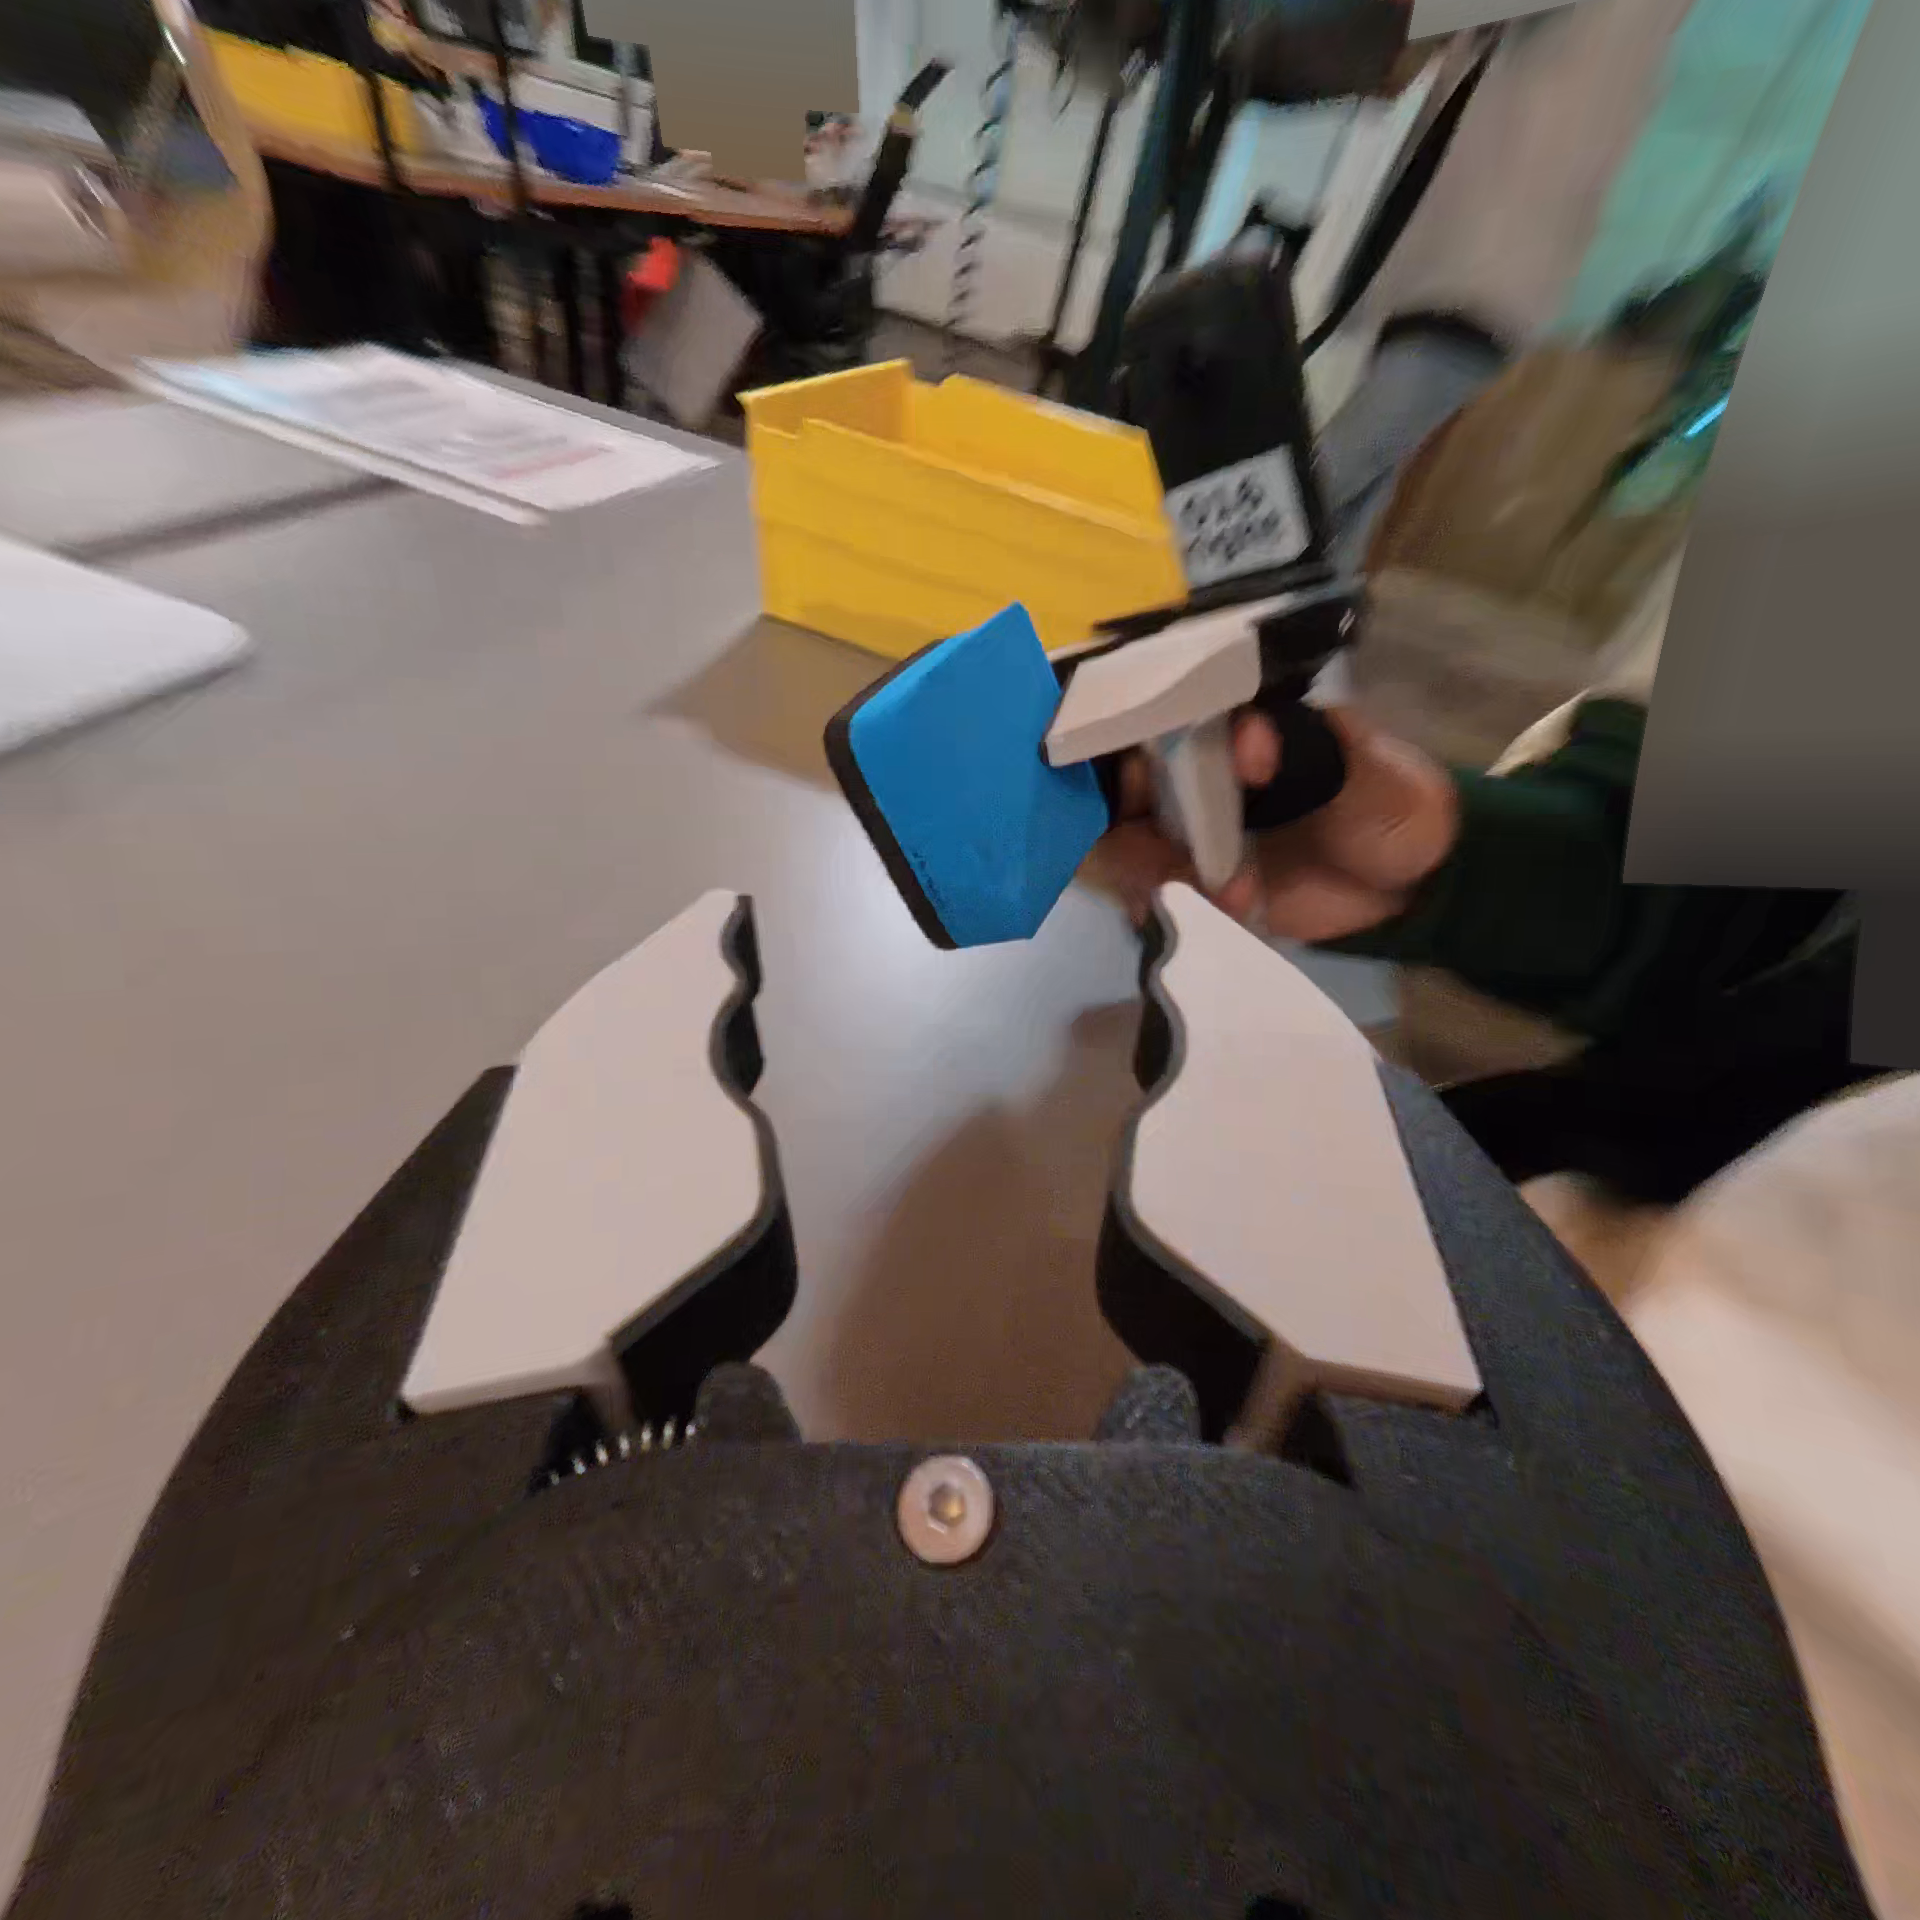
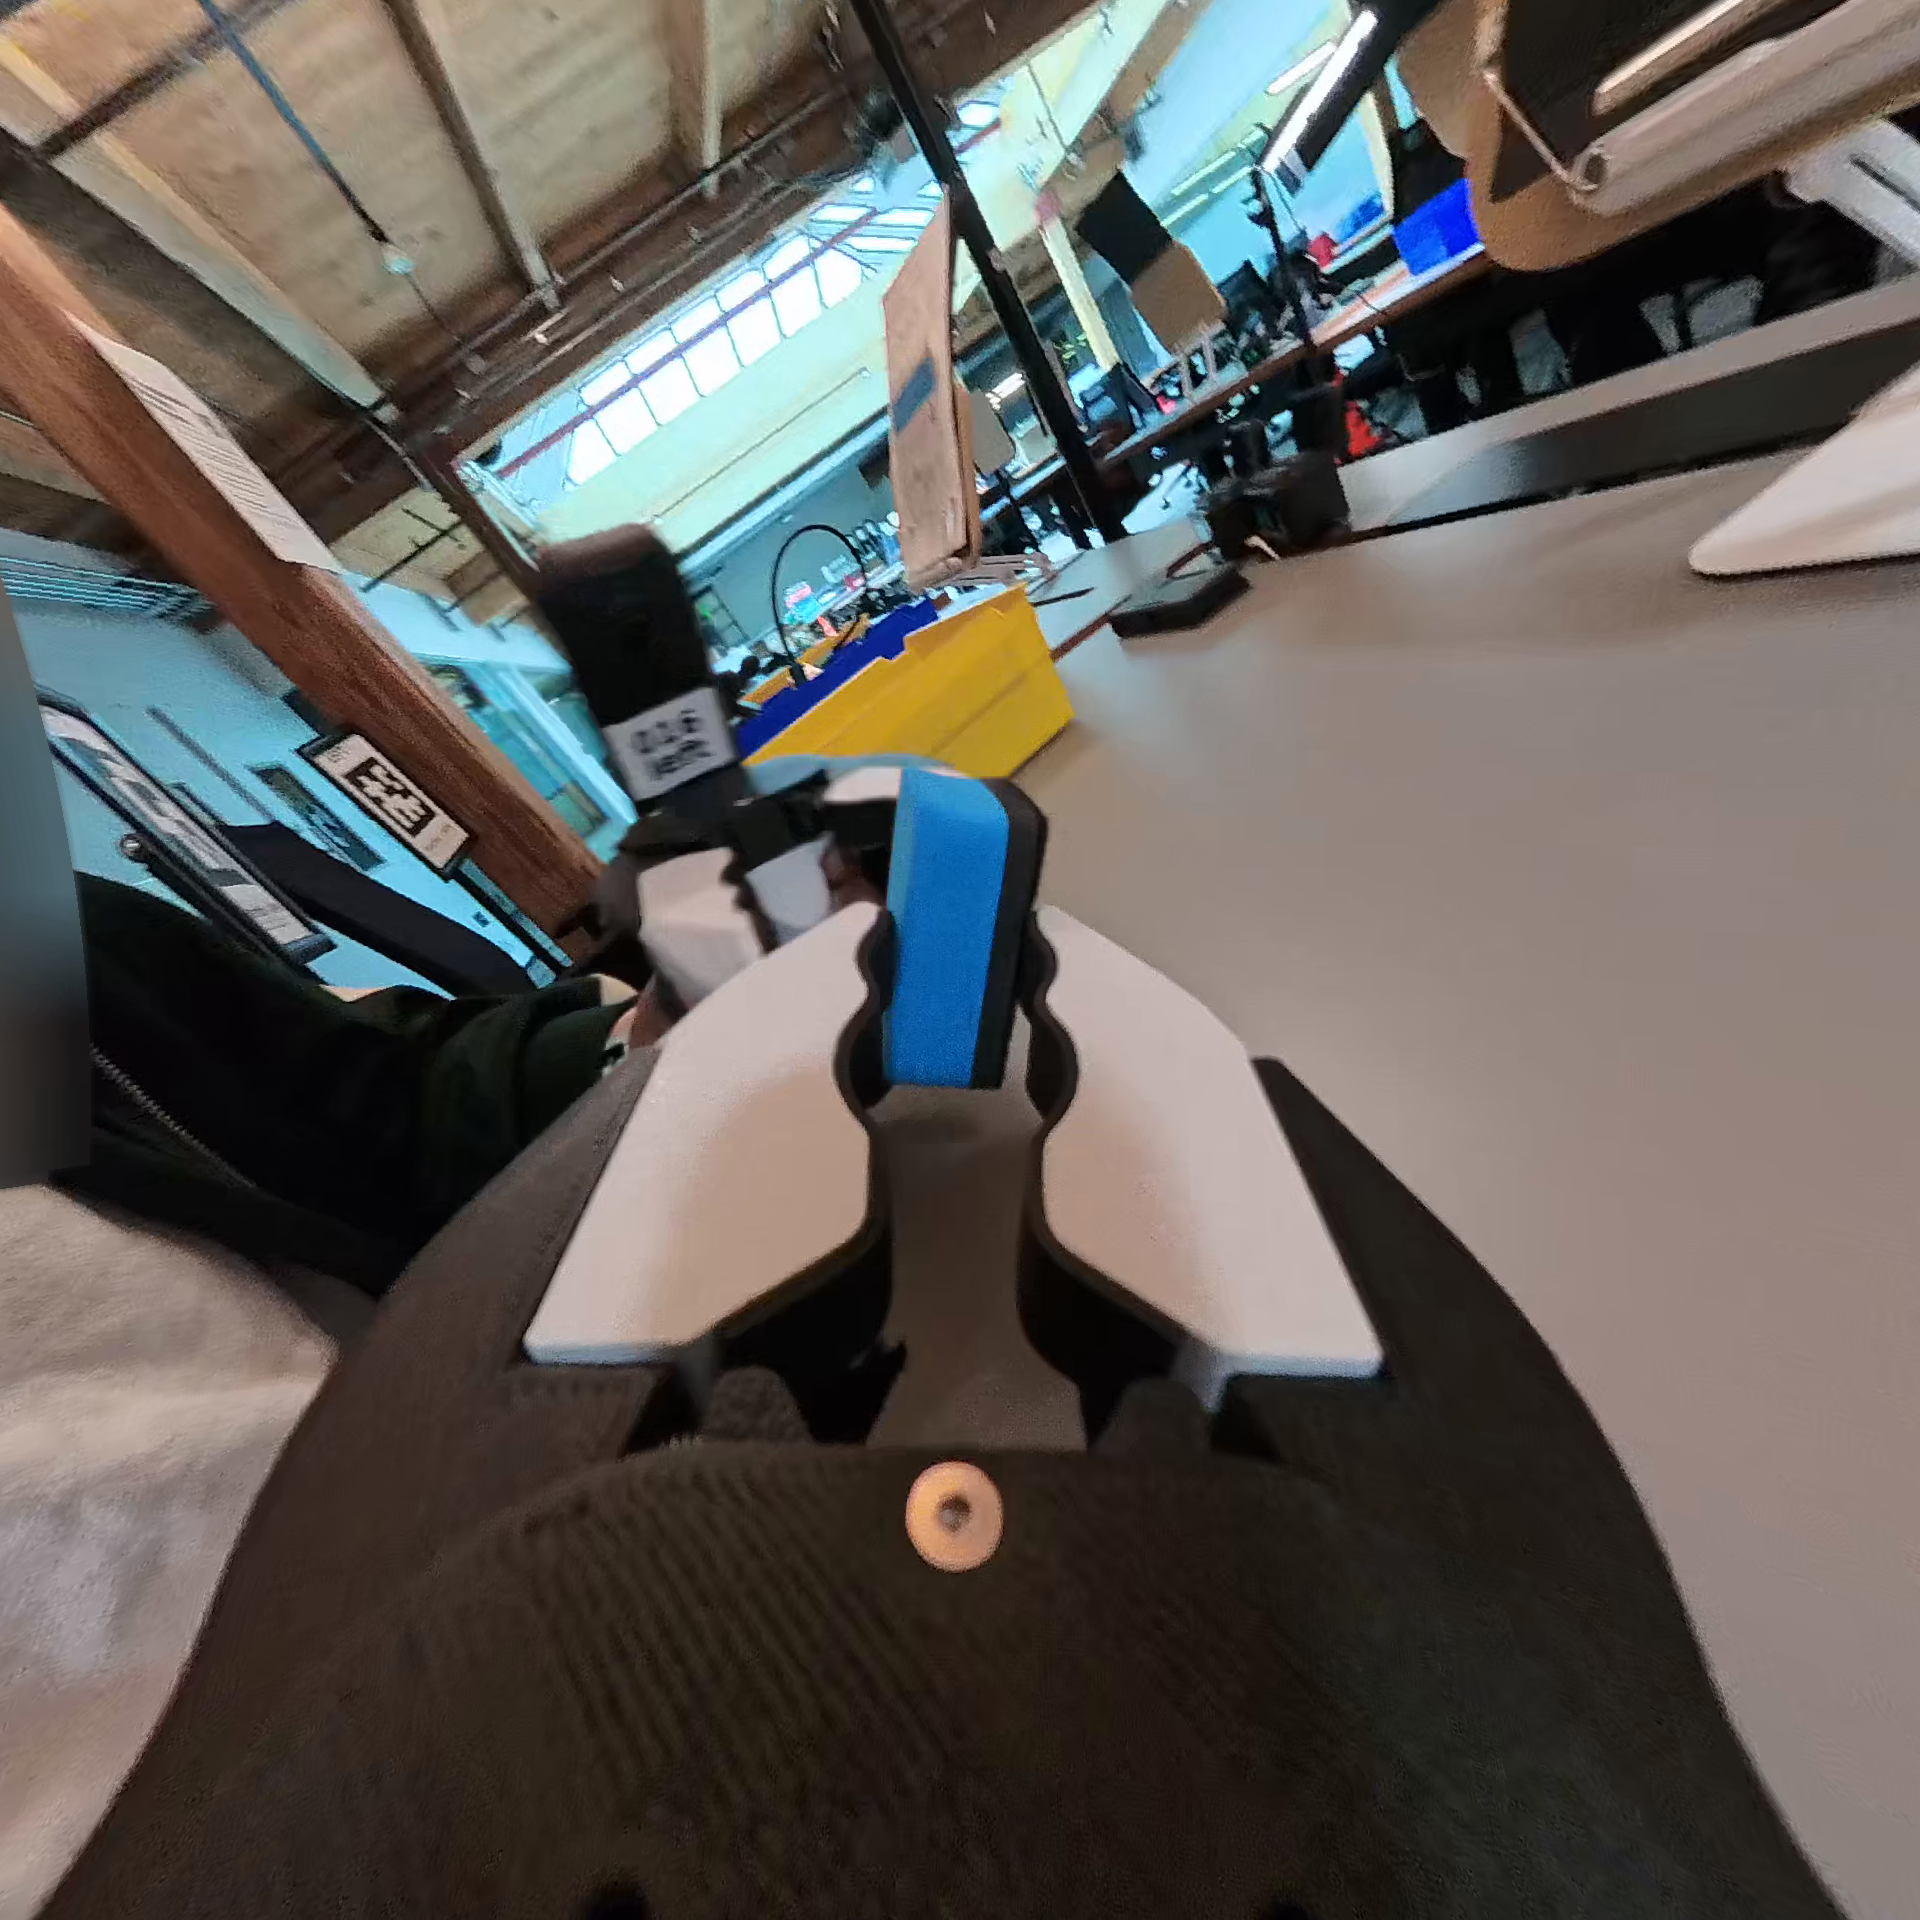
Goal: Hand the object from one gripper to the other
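Observation:
A blue foam block with a black backing (image 1: 956, 779) hangs above the grey table (image 1: 364, 779). My right gripper (image 1: 1101, 790) comes in from the right and is shut on the block's right end. In the right wrist view, my right gripper (image 2: 956, 935) clamps the block (image 2: 940, 883) edge-on between its tips. My left gripper (image 1: 951, 904) is open and empty. Its fingertips are just below the block's lower corner and do not touch it. In the right wrist view, the left gripper (image 2: 748, 894) sits close behind the block, partly hidden by it.
A yellow bin (image 1: 935, 499) stands on the table behind the block and also shows in the right wrist view (image 2: 935, 686). Papers (image 1: 416, 426) lie at the far left. A white flat object (image 1: 83, 634) lies at the left edge. A hand (image 1: 1351, 831) holds the right gripper.

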### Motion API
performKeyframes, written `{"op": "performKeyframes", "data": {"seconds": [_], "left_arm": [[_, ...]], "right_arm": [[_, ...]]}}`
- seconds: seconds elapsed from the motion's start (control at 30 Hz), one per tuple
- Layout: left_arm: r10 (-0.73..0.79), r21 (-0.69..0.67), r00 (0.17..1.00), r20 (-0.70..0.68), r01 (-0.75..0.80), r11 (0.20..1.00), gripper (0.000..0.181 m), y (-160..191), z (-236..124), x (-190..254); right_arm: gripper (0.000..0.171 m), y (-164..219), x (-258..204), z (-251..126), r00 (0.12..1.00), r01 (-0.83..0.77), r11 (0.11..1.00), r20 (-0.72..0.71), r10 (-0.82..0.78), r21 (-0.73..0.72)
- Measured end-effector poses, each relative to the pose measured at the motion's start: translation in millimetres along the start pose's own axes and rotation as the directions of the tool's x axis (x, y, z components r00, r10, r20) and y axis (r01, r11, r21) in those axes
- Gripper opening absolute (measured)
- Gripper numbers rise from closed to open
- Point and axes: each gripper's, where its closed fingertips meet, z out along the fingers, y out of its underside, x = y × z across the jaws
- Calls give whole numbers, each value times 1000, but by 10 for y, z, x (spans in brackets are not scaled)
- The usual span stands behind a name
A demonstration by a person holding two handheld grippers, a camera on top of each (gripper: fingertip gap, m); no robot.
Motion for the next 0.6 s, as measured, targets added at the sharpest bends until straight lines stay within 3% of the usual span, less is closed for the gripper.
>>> {"op": "performKeyframes", "data": {"seconds": [0.1,0.2,0.37,0.6], "left_arm": [[-301,66,919,-256,327,943,47,-114,-83,107],[-435,75,816,-380,496,865,41,-161,-131,94],[-468,43,777,-421,533,845,40,-107,-87,144],[-492,45,752,-438,565,824,23,-110,-92,147]], "right_arm": [[24,22,-94,44,999,23,1000,43,-23,-3],[24,42,-148,71,997,50,999,60,-49,-11],[24,42,-172,85,997,38,999,72,-38,1],[24,79,-199,115,995,62,998,75,-61,-12]]}}
